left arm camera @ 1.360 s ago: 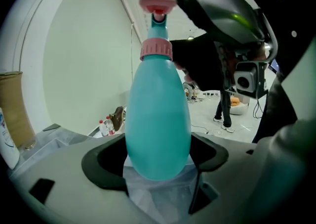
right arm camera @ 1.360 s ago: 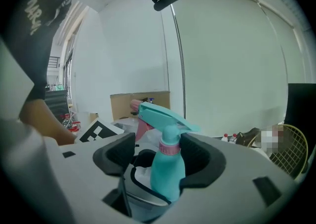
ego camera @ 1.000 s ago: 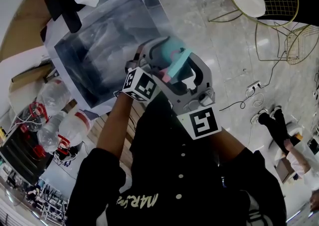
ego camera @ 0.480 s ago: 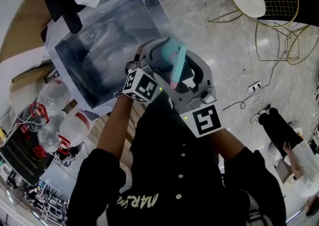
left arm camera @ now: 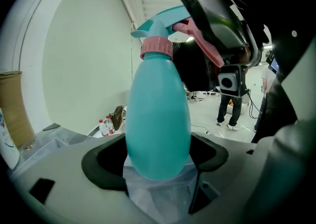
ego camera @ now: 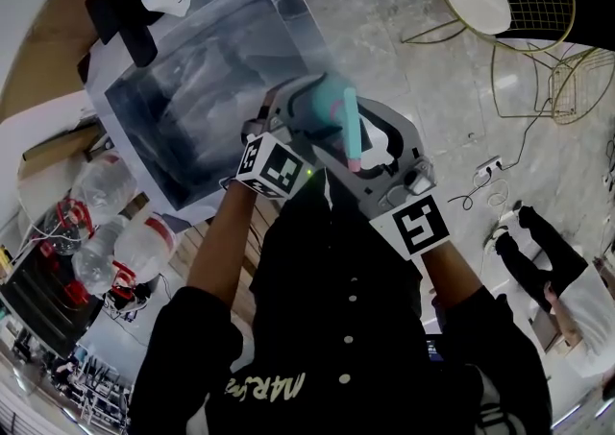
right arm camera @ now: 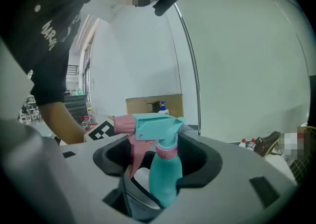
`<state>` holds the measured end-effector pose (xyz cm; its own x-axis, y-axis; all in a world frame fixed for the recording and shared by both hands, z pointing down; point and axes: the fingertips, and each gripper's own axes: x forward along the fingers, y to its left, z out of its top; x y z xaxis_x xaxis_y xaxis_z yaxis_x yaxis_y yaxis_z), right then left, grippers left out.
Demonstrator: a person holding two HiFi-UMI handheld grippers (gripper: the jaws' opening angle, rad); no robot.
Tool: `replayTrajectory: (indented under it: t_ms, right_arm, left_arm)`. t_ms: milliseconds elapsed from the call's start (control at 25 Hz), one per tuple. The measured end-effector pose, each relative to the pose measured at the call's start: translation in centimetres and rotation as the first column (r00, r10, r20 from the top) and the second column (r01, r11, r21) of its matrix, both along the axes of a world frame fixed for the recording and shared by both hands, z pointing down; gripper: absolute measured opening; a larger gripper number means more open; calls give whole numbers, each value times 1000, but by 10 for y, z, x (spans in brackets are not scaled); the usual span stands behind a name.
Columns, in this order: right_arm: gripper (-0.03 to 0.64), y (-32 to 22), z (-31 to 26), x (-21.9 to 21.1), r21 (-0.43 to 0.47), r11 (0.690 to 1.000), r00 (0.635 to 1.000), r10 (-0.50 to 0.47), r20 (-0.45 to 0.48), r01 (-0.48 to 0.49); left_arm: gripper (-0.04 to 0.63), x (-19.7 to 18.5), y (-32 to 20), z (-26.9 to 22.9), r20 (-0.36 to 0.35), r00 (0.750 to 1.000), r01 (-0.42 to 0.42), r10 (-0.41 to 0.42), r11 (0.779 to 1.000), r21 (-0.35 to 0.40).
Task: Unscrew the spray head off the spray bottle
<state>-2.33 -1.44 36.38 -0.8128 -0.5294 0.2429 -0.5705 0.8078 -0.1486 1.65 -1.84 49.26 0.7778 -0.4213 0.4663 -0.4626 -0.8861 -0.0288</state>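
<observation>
Standing beside a large grey open tub lined with clear plastic sheet (ego camera: 192,87), a person in a dark shirt holds 2 grey 2-jaw grippers close together in mid-air.

The left gripper (left arm camera: 158,158) is clamped on the lower body of a teal egg-shaped plastic spray bottle (left arm camera: 158,119). It holds the bottle upright and off any surface, with its rounded belly wedged between the dark pads.

The right gripper (right arm camera: 158,163) faces it from the other side. Its jaws stand wide and have just been closing. Between them sit the bottle's neck and the teal angular plastic spray head (right arm camera: 155,124), though the pads do not yet look pressed against either.

Below the head, a pink ribbed screw collar (left arm camera: 156,48) is seated on the neck with no gap showing. A pink curved trigger (right arm camera: 133,154) hangs beside it.

The step in hand appears to be taking hold of the spray head, with unscrewing not yet begun. The next move likely calls for the right jaws to close firmly on the head or collar without squeezing the trigger. The right gripper would then twist about the bottle's upright axis while the left grip keeps the body from turning.
</observation>
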Motion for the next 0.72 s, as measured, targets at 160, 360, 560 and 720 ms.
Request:
replayTrajectory:
  t_ms: [160, 360, 560, 720]
  right_arm:
    - [270, 1, -1, 4, -5, 998, 998, -59, 2, 59]
    - [235, 3, 0, 11, -2, 993, 993, -120, 8, 120]
    - [135, -4, -3, 21, 35, 993, 994, -113, 12, 112]
    - [156, -5, -1, 20, 55, 990, 992, -126, -16, 127]
  left_arm:
    - [399, 0, 0, 0, -1, 1000, -4, 4, 1000, -2]
    - [399, 0, 1, 0, -1, 1000, -8, 8, 1000, -2]
    - [399, 0, 1, 0, -1, 1000, -8, 8, 1000, -1]
    - [399, 1, 1, -1, 2, 1000, -12, 12, 1000, 0]
